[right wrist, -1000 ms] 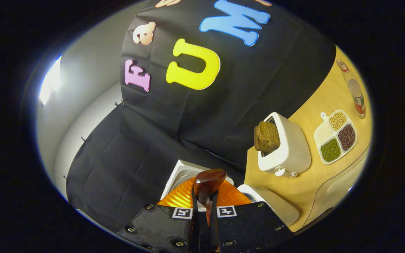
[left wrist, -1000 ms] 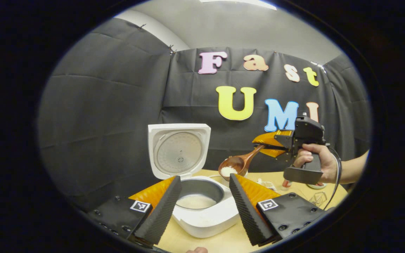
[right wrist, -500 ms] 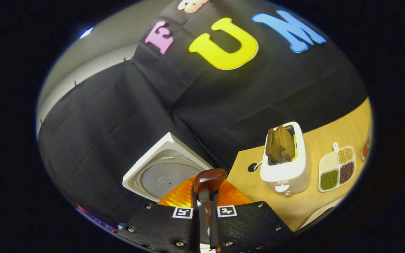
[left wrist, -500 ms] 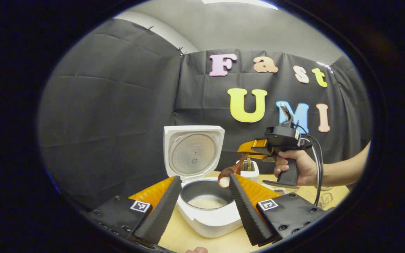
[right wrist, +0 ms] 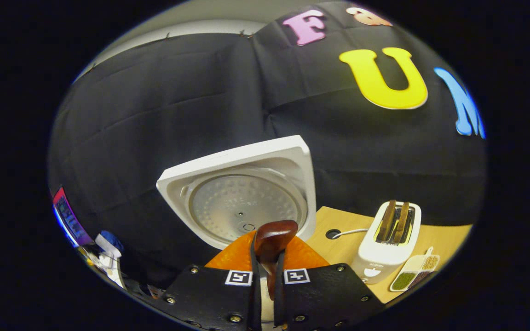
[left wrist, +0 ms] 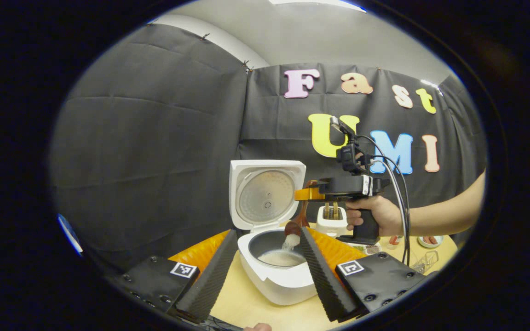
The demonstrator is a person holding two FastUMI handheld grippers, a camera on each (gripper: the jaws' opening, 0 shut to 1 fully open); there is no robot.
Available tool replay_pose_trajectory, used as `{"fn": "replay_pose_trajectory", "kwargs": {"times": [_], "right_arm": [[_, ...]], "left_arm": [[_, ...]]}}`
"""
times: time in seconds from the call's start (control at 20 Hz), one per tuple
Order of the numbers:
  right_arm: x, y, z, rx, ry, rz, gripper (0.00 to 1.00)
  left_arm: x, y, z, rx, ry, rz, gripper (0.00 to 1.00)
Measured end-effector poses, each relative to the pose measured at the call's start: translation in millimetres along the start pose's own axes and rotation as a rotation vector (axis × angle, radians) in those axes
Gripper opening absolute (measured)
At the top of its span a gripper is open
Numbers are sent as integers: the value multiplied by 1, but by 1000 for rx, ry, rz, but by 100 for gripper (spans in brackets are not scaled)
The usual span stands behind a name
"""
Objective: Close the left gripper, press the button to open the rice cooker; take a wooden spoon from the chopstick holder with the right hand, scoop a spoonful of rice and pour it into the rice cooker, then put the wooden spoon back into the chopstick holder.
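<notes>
Table (left wrist: 246,305): a pale wooden top in front of the black cloth wall, carrying everything below.

Cooker (left wrist: 278,280): white, standing open just beyond the left gripper's fingers in the left gripper view. Its lid (left wrist: 265,195) is raised upright, the perforated metal inner plate facing the camera; in the right gripper view the same lid (right wrist: 242,193) tilts across the centre. The dark pot (left wrist: 269,243) holds a shallow layer of rice (left wrist: 281,258).

Toaster (right wrist: 387,246): white, behind and to the right of the cooker, two brown slices standing in its slots, a cord running to a hole in the table. A small mark on its front is too blurred to read.

Left gripper (left wrist: 265,271): fingers spread wide, empty, framing the cooker. Square black-and-white markers sit on both gripper bodies; they carry no readable writing.

Right gripper (left wrist: 302,195): held by a hand (left wrist: 375,216) above the pot, its fingers pressed together on the handle of the spoon (left wrist: 295,225). The spoon hangs bowl-down over the pot, white grains falling from it (left wrist: 289,242). In the right gripper view the handle end (right wrist: 272,239) stands up between the closed fingers.

Tray (right wrist: 412,273): white, divided, beside the toaster, with green, tan and dark grains in separate compartments.
</notes>
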State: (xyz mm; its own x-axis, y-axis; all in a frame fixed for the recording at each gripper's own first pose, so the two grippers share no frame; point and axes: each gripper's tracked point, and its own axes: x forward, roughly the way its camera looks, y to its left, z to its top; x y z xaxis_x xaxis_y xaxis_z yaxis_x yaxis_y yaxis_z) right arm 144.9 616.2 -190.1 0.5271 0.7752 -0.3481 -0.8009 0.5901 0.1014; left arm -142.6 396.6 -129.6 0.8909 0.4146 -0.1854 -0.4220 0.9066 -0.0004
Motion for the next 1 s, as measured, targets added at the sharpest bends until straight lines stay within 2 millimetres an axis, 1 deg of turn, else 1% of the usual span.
{"fn": "replay_pose_trajectory", "kwargs": {"times": [0.05, 0.15, 0.2, 0.3, 0.4, 0.5, 0.55, 0.6, 0.75, 0.9, 1.0], "right_arm": [[1, 8, 0, -47, 8, 22, 11], [5, 23, -2, -152, 19, 57, 11], [6, 32, -6, -209, 25, 68, 11], [6, 44, -14, -273, 44, 92, 11], [7, 49, -21, -276, 60, 107, 11], [4, 49, -18, -246, 56, 106, 11], [1, 47, -13, -218, 44, 101, 11], [-3, 45, -7, -184, 27, 100, 11], [-23, 36, 12, -57, -7, 99, 11], [-51, 13, 30, 97, -40, 86, 11], [-76, -4, 40, 209, -69, 77, 11]], "left_arm": [[-1, 2, -2, -1, 2, 5, 98], [-4, 4, -3, -2, 3, 15, 92], [-6, 6, -4, -3, 4, 21, 95], [-6, 7, -4, -8, 5, 32, 95], [-7, 8, -4, -15, 3, 40, 95], [-10, 9, -7, -19, 6, 47, 95], [-11, 9, -7, -20, 4, 49, 92], [-12, 9, -6, -20, 2, 51, 95], [-15, 8, -3, -18, -8, 51, 95], [-20, 2, 4, -31, -16, 38, 95], [-25, -5, 8, -30, -25, 32, 95]]}}
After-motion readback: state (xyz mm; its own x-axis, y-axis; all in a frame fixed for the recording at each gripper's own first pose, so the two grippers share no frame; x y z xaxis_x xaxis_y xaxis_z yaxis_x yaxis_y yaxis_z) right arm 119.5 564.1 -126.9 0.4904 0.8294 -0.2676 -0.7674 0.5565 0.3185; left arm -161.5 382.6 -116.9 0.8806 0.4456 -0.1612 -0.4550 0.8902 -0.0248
